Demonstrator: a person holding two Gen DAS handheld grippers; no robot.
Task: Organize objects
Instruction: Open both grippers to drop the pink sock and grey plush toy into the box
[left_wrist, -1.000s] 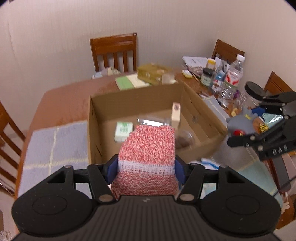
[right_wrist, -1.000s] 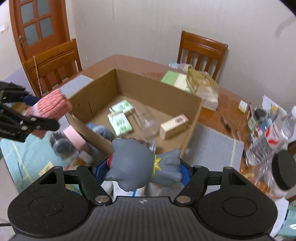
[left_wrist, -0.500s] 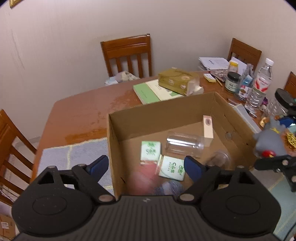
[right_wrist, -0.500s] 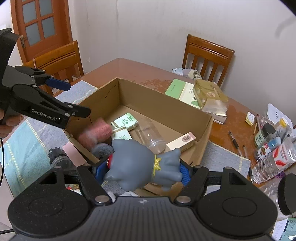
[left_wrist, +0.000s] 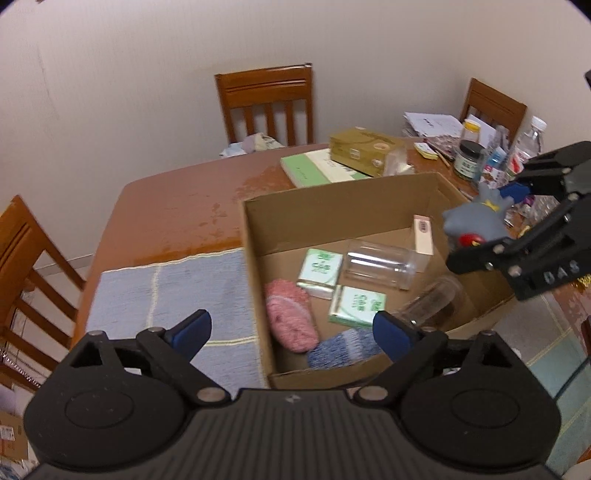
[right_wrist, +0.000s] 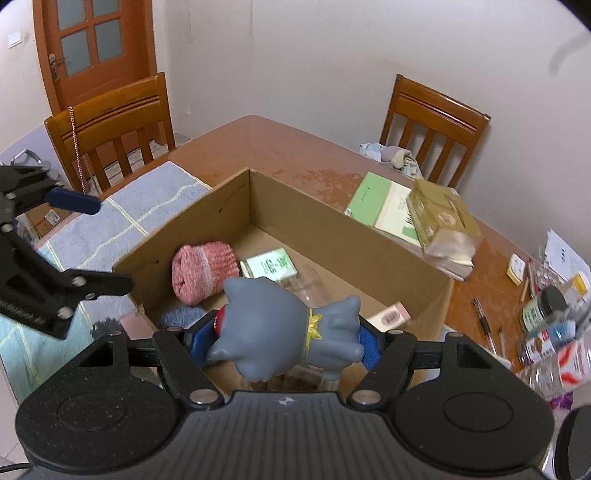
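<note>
Dropped knit pink sock (left_wrist: 291, 320) in cardboard box (left_wrist: 332, 206) (left jaws just opened, empty), right jaws gripping smooth grey toy (right_wrist: 284, 325)

White letters "DAS" stand on the black right gripper (left_wrist: 517, 221) at the right. The small green-and-white packets (left_wrist: 320, 268) in the brown cardboard box (left_wrist: 332, 206) carry green print that looks like "C&S"; other labels are too blurred.

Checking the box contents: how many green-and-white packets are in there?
2: one green-and-white packet lies mid-floor of the cardboard box, the other nearer the camera.
</note>
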